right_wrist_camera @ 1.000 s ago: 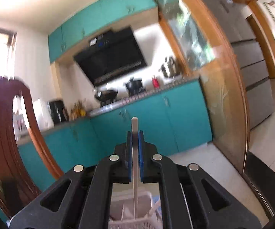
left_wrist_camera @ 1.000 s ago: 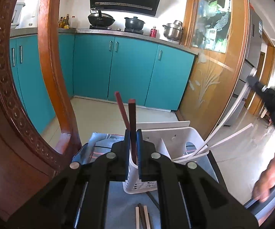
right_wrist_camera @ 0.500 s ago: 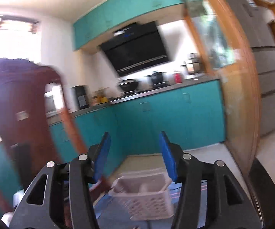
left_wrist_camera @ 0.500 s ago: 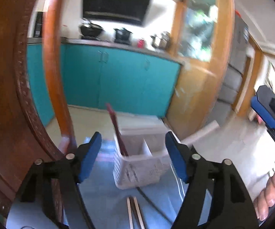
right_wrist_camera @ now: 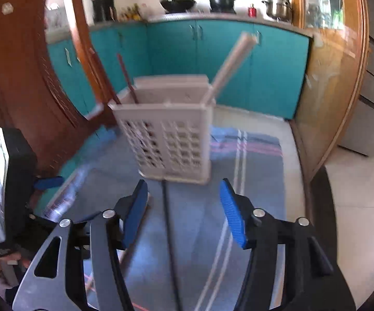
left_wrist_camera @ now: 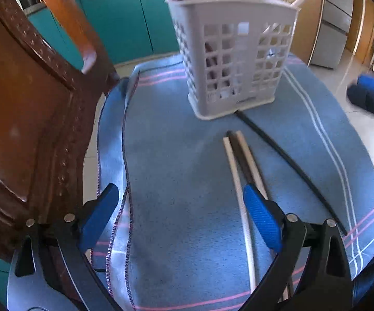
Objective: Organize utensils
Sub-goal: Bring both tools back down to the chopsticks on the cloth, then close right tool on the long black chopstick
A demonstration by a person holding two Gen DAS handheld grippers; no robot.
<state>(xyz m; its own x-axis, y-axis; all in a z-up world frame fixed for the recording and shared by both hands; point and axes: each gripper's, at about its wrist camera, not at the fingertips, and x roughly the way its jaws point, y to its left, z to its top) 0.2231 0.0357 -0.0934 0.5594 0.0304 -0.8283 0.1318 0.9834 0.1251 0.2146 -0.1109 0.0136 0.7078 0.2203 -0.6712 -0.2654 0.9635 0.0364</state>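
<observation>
A white slotted utensil basket (left_wrist_camera: 232,59) stands on a blue striped cloth (left_wrist_camera: 187,181). It also shows in the right wrist view (right_wrist_camera: 168,140). Dark red chopsticks (right_wrist_camera: 124,77) lean in its left part and white chopsticks (right_wrist_camera: 232,62) in its right part. Loose chopsticks lie on the cloth in front of it: a white one (left_wrist_camera: 236,181), a dark one (left_wrist_camera: 241,155), a beige one (left_wrist_camera: 251,160) and a long black one (left_wrist_camera: 285,160). My left gripper (left_wrist_camera: 181,215) is open and empty above the cloth. My right gripper (right_wrist_camera: 184,212) is open and empty above the black chopstick (right_wrist_camera: 168,228).
A carved wooden chair back (left_wrist_camera: 26,103) rises close on the left. Teal kitchen cabinets (right_wrist_camera: 213,59) stand behind, a wooden glass door frame (right_wrist_camera: 337,77) on the right. The cloth's right edge drops to a tiled floor (right_wrist_camera: 363,207).
Both grippers have opened and let go of their chopsticks, which now stand in the basket. Both grippers have pulled back and lowered toward the cloth.
</observation>
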